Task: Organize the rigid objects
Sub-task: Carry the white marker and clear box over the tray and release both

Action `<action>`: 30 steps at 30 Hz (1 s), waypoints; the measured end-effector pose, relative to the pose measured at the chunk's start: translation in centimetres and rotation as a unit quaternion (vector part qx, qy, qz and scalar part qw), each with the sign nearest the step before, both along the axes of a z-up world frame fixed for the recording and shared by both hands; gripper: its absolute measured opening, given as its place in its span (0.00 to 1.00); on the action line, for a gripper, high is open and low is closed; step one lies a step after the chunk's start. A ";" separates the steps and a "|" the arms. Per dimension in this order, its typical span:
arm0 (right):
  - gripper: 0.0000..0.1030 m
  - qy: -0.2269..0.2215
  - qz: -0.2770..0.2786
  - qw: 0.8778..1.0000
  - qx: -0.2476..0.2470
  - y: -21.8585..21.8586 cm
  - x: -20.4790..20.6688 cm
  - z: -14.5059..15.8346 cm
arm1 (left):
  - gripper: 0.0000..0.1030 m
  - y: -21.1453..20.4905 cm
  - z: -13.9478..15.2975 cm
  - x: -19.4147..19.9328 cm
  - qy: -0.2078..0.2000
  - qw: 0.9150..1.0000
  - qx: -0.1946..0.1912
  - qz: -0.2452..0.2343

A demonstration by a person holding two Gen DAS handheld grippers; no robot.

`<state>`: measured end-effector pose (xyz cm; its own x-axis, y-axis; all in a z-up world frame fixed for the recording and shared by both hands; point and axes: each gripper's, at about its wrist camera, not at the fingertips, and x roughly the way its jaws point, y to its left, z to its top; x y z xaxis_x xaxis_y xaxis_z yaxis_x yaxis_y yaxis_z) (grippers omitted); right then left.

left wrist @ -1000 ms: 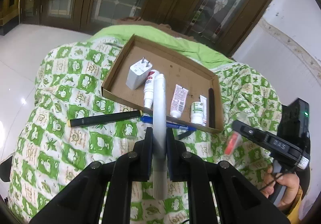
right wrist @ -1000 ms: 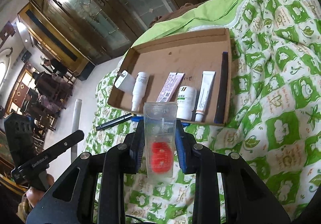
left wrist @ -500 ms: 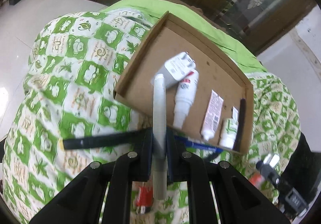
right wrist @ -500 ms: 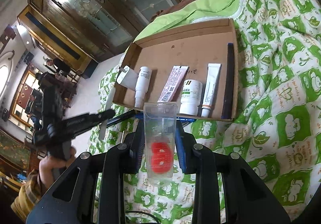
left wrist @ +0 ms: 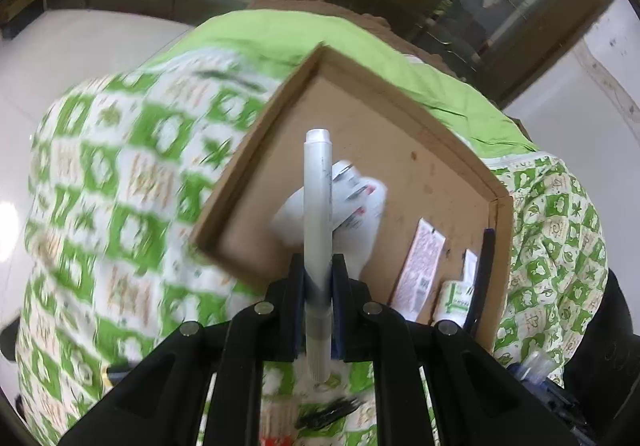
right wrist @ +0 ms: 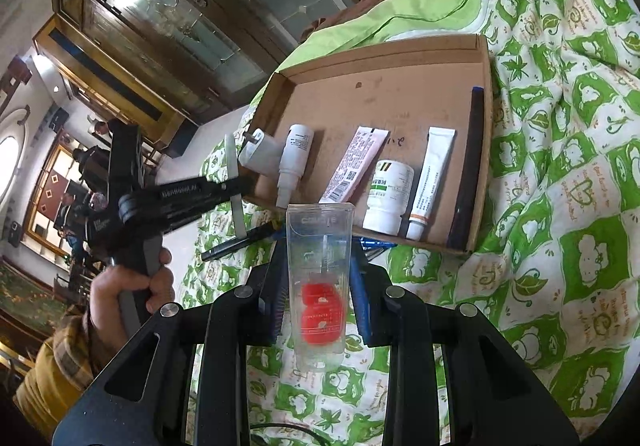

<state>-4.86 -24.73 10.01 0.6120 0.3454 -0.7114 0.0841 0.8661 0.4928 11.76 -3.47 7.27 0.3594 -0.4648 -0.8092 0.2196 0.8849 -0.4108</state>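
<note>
We held the left gripper (left wrist: pixel 318 278) over the near left corner of the cardboard tray (left wrist: pixel 256 150), clenched on a grey marker (left wrist: pixel 318 214). The marker's long axis ran straight ahead, along the fingers, its cap reaching over the tray floor just left of the blurred white charger (right wrist: pixel 258 156) and spray bottle (right wrist: pixel 294 162); so the left side was the nearer to that open strip. To the right, apart from the tray's near edge, our right gripper (right wrist: pixel 318 286) gripped a clear plastic case (right wrist: pixel 320 286) with red inside, upright, facing the tube (right wrist: pixel 354 164), pill bottle (right wrist: pixel 388 196), cream tube (right wrist: pixel 432 178) and dark pen (right wrist: pixel 470 166).
</note>
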 end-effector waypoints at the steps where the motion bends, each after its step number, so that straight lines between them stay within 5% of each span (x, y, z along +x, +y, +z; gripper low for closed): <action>1: 0.27 0.001 -0.001 1.000 0.000 0.0 0.1 -0.1 | 0.11 -0.4 0.1 0.2 -0.001 1.000 0.003 -0.005; 7: 0.27 0.006 -0.002 1.000 0.002 0.0 0.8 -0.2 | 0.11 -2.3 0.0 1.1 -0.010 1.000 0.006 -0.020; 16: 0.27 -0.011 -0.029 0.999 -0.025 -2.2 4.0 1.1 | 0.11 -6.4 3.4 -0.1 -0.079 0.994 0.003 -0.080; 22: 0.27 -0.029 -0.058 0.993 -0.099 -4.1 8.7 1.9 | 0.11 -9.2 0.5 0.5 -0.077 0.990 0.060 -0.100; 30: 0.27 0.000 -0.061 0.990 -0.130 -5.3 14.4 -0.5 | 0.11 -10.5 -2.1 1.7 -0.062 0.988 0.090 -0.107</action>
